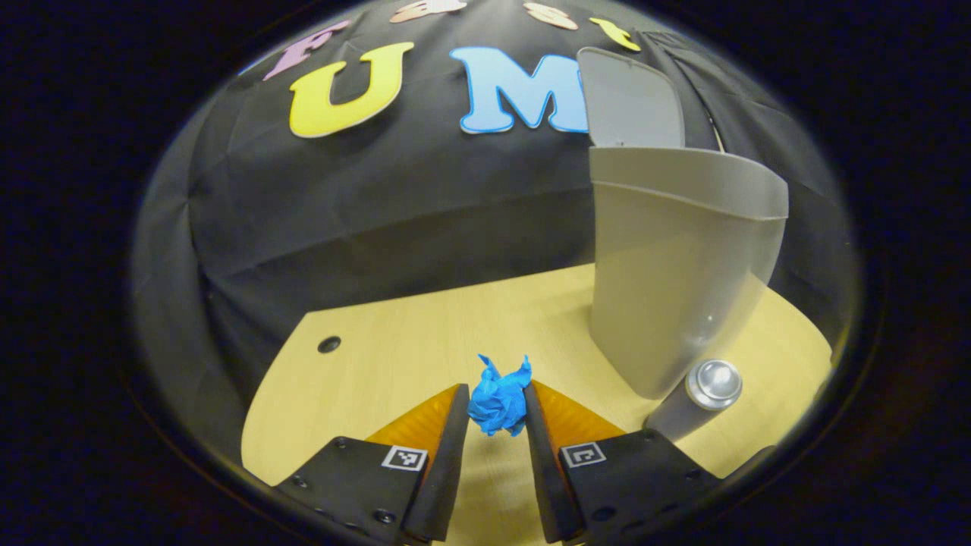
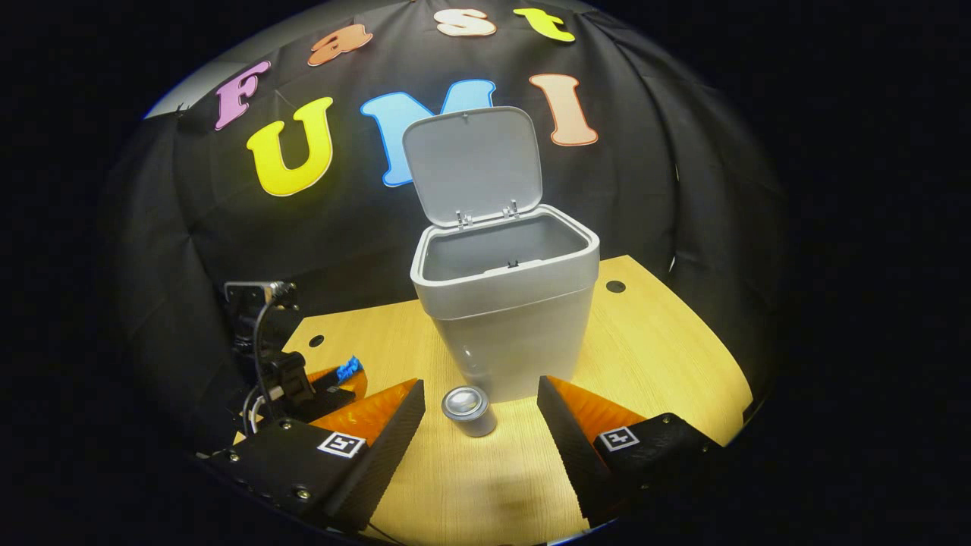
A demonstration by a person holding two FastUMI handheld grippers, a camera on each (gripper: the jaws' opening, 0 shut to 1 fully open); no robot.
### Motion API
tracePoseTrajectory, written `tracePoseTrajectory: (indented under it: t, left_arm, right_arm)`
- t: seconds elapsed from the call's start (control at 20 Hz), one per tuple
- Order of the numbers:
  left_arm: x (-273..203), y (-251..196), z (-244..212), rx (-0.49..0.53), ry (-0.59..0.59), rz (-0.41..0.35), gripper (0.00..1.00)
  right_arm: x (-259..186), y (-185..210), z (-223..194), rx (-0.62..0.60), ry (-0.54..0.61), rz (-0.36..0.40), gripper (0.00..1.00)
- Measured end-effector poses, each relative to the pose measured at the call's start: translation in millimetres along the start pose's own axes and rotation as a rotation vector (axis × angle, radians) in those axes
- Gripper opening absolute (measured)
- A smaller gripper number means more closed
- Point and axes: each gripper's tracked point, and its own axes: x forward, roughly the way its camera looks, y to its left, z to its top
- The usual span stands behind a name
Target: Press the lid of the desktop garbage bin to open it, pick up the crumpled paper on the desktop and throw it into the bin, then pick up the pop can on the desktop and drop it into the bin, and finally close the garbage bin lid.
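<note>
The blue crumpled paper [image 1: 498, 400] sits between the fingertips of my left gripper [image 1: 497, 409], and both fingers press on it just above the wooden desktop [image 1: 394, 356]. To its right stands the grey bin [image 1: 675, 280] with its lid [image 1: 630, 98] swung up. The silver pop can [image 1: 702, 398] stands at the bin's foot. In the right gripper view the bin [image 2: 508, 326] is open, lid [image 2: 474, 163] upright, its inside looking bare. The can [image 2: 469, 409] stands upright in front of it, just ahead of my open right gripper [image 2: 479, 387]. My left gripper [image 2: 345, 373] holds the paper [image 2: 349, 368] at far left.
The desktop [image 2: 652, 356] ends in a curved edge at left and right, with the black cloth wall right behind the bin. Small round holes [image 2: 615, 287] are set into the desk near its back edge. A cable hangs from the left gripper's body [image 2: 262, 334].
</note>
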Motion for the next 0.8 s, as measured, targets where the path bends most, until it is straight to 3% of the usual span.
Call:
tracePoseTrajectory:
  t: [0.25,0.8]
  left_arm:
    - [-11.4,-34.3,33.7,0.076,-0.085,-0.060,0.50]
    - [-37.2,-56.8,157.7,0.031,-0.302,-0.111,0.50]
  right_arm:
    - [2.9,-2.1,-3.1,-0.005,0.009,0.002,0.96]
    - [7.0,-19.1,-18.4,0.033,0.047,-0.007,0.96]
